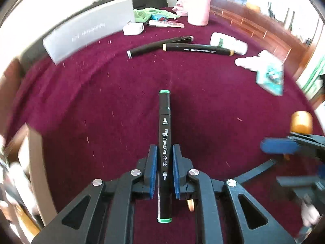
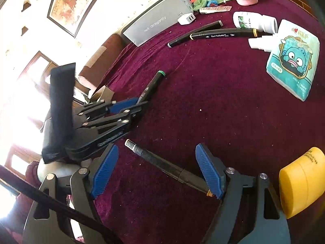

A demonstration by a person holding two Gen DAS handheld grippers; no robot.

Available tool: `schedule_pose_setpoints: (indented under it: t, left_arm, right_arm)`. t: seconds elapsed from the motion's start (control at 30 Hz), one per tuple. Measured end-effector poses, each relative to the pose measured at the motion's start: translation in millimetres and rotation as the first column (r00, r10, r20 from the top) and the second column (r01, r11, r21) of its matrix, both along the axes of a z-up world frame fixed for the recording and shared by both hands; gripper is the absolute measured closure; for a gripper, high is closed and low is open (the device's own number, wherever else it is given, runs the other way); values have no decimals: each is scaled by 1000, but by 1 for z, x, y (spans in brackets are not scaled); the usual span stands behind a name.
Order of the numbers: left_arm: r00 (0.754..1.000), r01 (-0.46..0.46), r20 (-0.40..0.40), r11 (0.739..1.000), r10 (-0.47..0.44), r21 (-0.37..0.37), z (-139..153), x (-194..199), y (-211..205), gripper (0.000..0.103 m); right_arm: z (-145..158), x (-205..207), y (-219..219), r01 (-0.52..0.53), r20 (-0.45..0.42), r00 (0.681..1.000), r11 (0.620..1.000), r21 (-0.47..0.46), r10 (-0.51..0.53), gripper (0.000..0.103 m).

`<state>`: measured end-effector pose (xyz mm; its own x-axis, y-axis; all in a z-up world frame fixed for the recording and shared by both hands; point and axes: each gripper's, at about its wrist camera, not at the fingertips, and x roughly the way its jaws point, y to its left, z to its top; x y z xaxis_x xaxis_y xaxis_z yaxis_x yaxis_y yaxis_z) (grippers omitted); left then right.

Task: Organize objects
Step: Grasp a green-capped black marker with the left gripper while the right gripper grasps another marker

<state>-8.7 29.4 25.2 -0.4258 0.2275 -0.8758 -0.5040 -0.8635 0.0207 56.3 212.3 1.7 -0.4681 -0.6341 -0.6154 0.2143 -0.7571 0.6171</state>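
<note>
A: Left wrist view, item one: your left gripper (image 1: 164, 170) is clamped on the green-capped marker (image 1: 165, 142), blue pads on both sides of the barrel near its middle, length running along the fingers. Held that way, it should travel without swinging.

B: Logged. Where does it sit on the table (image 1: 91, 101)?

A: Toward the near edge, over bare maroon cloth. Whether the marker's far tip touches the cloth, you cannot tell.

B: Item two?

A: Right wrist view: your right gripper (image 2: 160, 170) stands wide open, holding nothing. An orange-tipped marker (image 2: 168, 166) lies diagonally on the cloth between its fingers, pads well apart from the barrel. My judgement: you are lined up to take it next.

B: Remaining markers?

A: Two more, touching at an angle, toward the far side: a grey-tipped marker (image 1: 160, 45) and a yellow-banded marker (image 1: 198, 49). Probably the gathering spot, so the held one likely goes beside them.

B: Containers?

A: Pink cup (image 1: 198, 4) at the far edge, upright; contents hidden. White bottle (image 1: 228, 42) on its side, just past the yellow-banded marker; contents not visible. Yellow jar (image 2: 301, 181) at the near right, on its side, lid on. Grey box (image 1: 89, 30) along the far left edge, closed.

B: Loose stock?

A: Tissue pack (image 2: 292, 61), white charger (image 1: 133, 28), green cloth (image 1: 150, 13).
</note>
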Motion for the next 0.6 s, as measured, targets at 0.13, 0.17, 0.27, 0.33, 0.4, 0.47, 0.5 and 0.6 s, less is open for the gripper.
schedule_pose_setpoints:
  t: [0.13, 0.17, 0.27, 0.33, 0.4, 0.47, 0.5, 0.6]
  left_arm:
    - [999, -46, 7, 994, 45, 103, 14, 29, -41, 92]
    - [998, -54, -10, 990, 56, 129, 20, 39, -52, 92]
    - [996, -72, -33, 979, 80, 191, 31, 60, -73, 92]
    - [995, -71, -46, 970, 84, 232, 36, 70, -82, 91]
    - [994, -75, -62, 965, 93, 250, 39, 80, -89, 91]
    - [994, -77, -57, 964, 94, 253, 36, 84, -90, 91]
    - [995, -76, -39, 965, 88, 252, 29, 85, -88, 91]
    - [996, -82, -9, 973, 87, 218, 11, 85, -83, 91]
  right_arm:
    - [13, 5, -23, -68, -24, 997, 982, 174, 73, 24]
    - [17, 7, -33, -94, -33, 994, 968, 232, 105, 24]
    - [21, 13, -64, -152, -48, 981, 890, 429, 190, 25]
    - [19, 13, -78, -160, -50, 974, 826, 540, 221, 36]
    - [14, 10, -87, -155, -43, 972, 767, 622, 231, 52]
    - [15, 4, -92, -157, -24, 975, 757, 635, 222, 68]
    - [17, 3, -96, -159, -14, 975, 748, 645, 220, 73]
    - [18, 5, -102, -153, 5, 980, 728, 668, 201, 85]
